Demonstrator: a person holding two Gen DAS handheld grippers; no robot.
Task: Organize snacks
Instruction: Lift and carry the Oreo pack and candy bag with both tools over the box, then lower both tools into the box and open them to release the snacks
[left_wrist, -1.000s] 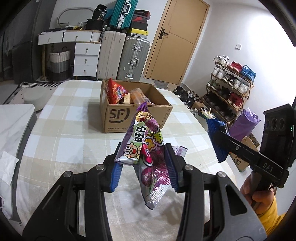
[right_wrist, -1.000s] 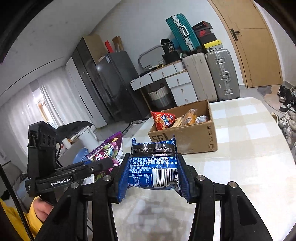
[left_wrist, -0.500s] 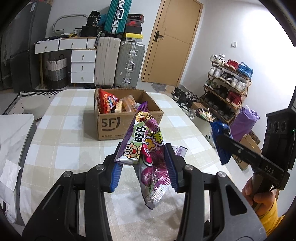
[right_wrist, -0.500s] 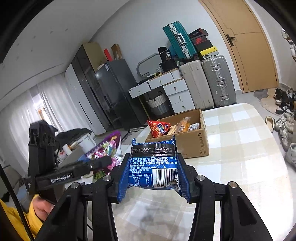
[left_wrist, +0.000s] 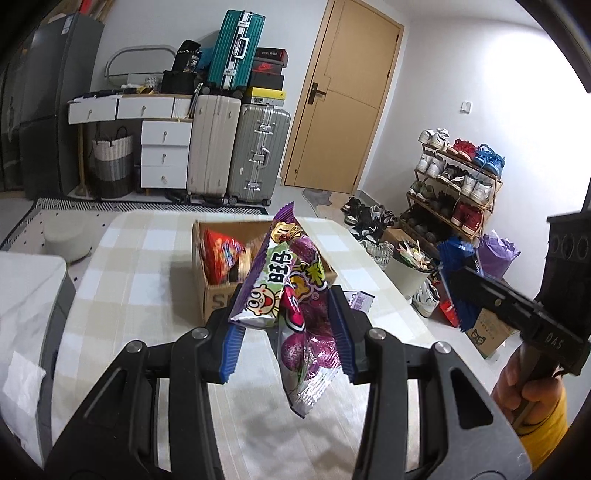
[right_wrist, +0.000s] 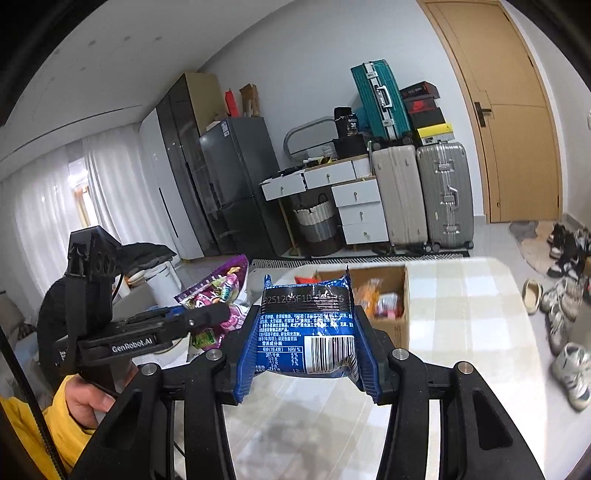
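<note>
A: Where were the snacks relative to the cardboard box (left_wrist: 207, 295)?
B: On its near side, above the table: left gripper (left_wrist: 286, 332) clenched the purple candy bag (left_wrist: 295, 306), right gripper (right_wrist: 306, 354) the blue packet (right_wrist: 306, 332).

Ahead of me the checked table (left_wrist: 140, 266) lies bare on its near half and along its left side, so both grippers have open room to travel there. The cardboard box (left_wrist: 207, 295) stands mid-table, open at the top, with a red snack bag (left_wrist: 218, 254) and other packets filling part of it. My left gripper (left_wrist: 286, 334) holds a purple candy bag (left_wrist: 295, 314) that blocks my sight of the box's right half. My right gripper (right_wrist: 306, 343) carries a blue packet (right_wrist: 306, 328), off to the right of the left one with clear air between them.
</note>
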